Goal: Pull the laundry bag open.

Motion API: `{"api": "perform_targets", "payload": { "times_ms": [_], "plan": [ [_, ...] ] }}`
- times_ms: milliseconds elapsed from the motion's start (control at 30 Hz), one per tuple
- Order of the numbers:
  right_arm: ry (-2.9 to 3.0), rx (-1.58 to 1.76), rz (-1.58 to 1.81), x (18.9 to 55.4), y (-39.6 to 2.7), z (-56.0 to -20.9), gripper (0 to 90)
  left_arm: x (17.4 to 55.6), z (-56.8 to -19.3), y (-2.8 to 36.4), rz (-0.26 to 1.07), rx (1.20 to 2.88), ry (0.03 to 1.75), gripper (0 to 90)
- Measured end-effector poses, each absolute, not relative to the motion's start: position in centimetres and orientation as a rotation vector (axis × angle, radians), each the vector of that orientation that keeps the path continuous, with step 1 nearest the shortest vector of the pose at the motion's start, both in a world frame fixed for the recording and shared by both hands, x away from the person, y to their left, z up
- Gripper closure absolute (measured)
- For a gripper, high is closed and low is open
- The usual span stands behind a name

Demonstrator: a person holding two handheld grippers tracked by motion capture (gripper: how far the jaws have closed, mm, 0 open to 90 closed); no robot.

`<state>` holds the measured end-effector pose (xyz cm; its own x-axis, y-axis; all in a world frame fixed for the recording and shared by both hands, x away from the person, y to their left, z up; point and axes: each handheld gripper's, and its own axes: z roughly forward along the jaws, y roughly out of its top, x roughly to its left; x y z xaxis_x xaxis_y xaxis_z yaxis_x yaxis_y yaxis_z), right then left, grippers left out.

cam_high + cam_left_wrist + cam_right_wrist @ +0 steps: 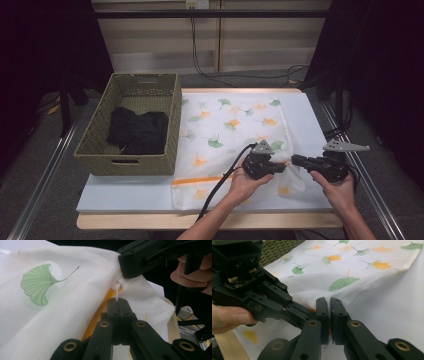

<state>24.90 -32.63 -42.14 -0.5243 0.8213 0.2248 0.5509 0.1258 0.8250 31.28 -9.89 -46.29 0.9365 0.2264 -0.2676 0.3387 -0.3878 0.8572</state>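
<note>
A white cloth (230, 130) printed with green and orange ginkgo leaves lies spread over the table, its near right corner lifted. My left gripper (281, 168) is shut on a thin fold of that cloth (62, 290), and a sliver of white fabric sticks up between the tips of the left gripper (117, 300). My right gripper (295, 160) is shut on the same bunched corner, tip to tip with the left one. In the right gripper view the right gripper (329, 301) pinches the cloth (362, 270) beside the left gripper (310, 312).
A woven basket (172, 125) stands at the left of the table with a black garment (139, 131) inside. The pale blue table top (125, 192) has a wooden front edge (150, 220). Cables hang by the far wall.
</note>
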Motion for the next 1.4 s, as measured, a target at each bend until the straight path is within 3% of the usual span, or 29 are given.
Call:
{"api": "perform_targets", "payload": {
  "times_ms": [1400],
  "plan": [
    [2.127, 1.375, 1.361, 24.8, -32.4, -42.4, 86.6, 31.4, -46.0, -10.4, -0.112, 1.943, 0.411, 89.1]
  ]
}}
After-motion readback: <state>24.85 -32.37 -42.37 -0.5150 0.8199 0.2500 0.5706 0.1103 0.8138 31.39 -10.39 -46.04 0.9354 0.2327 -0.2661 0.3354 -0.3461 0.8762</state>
